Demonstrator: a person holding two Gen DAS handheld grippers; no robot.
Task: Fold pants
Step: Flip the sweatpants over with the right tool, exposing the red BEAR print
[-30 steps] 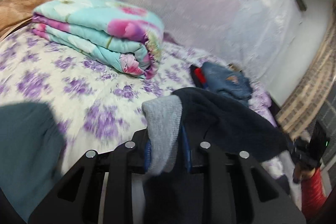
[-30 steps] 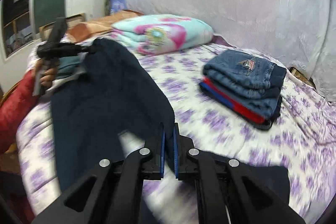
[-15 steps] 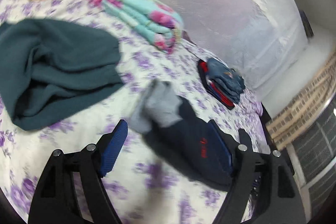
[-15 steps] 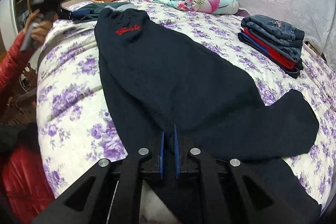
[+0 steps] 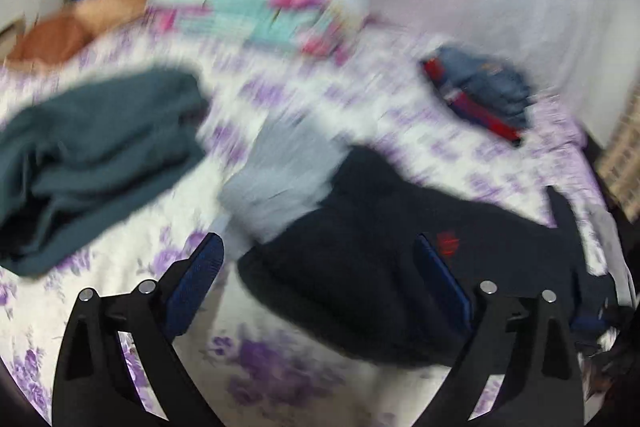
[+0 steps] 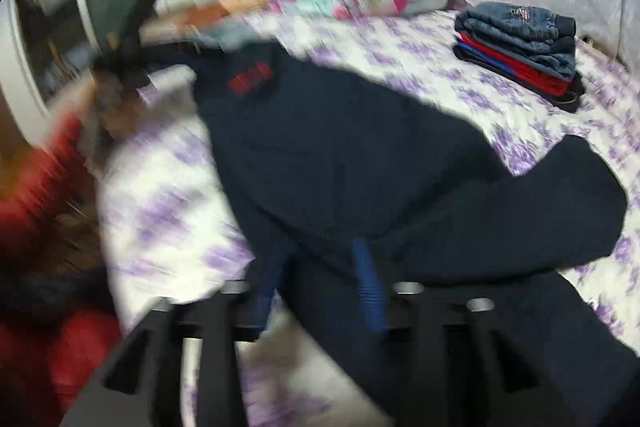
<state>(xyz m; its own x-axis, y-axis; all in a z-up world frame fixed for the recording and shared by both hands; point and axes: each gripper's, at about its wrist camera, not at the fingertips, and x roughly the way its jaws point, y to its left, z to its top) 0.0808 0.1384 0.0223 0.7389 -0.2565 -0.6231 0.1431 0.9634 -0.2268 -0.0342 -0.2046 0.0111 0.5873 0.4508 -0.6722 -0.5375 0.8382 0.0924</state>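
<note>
Light: soft, even indoor lighting is being cast.
Blur: both views are being smeared by motion.
Edges: being bent by fisheye.

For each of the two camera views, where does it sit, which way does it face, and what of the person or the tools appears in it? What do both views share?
Left wrist: sits on the left gripper, facing across the purple-flowered bed sheet toward the waistband of the dark navy pants with the red logo; its open blue-padded fingers show.
Right wrist: sits on the right gripper, facing along the pants toward the red-sleeved arm; its parted fingers show.
Shared: pants, sheet, stack of folded jeans, folded floral quilt.
</note>
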